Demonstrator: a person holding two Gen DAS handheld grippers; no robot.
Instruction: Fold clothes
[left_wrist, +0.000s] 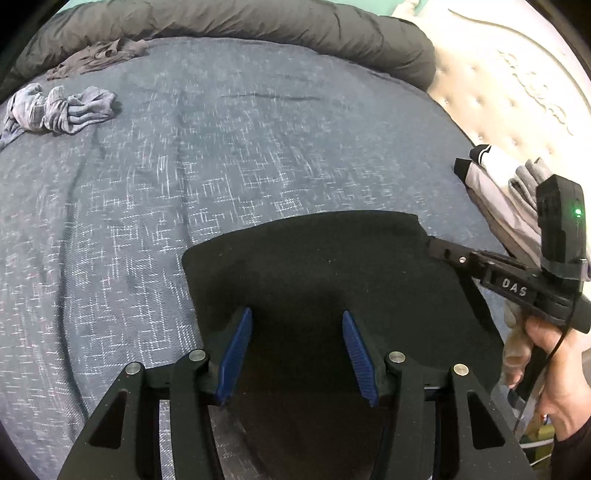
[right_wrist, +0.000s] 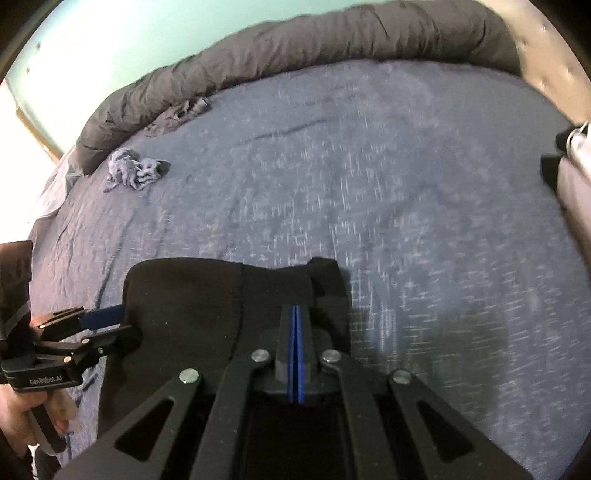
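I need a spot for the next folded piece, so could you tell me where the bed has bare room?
The blanket lies bare between the black garment and the rolled duvet. It is crowded at the far left by the crumpled clothes and at the right by the folded pile.

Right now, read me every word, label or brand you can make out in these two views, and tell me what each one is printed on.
"DAS": white letters on the body of the black right gripper, seen in the left wrist view.
"GenRobot.AI": small white print on the body of the black left gripper, seen in the right wrist view; slightly blurred.
Embossed script on the cream quilted mattress: unreadable.
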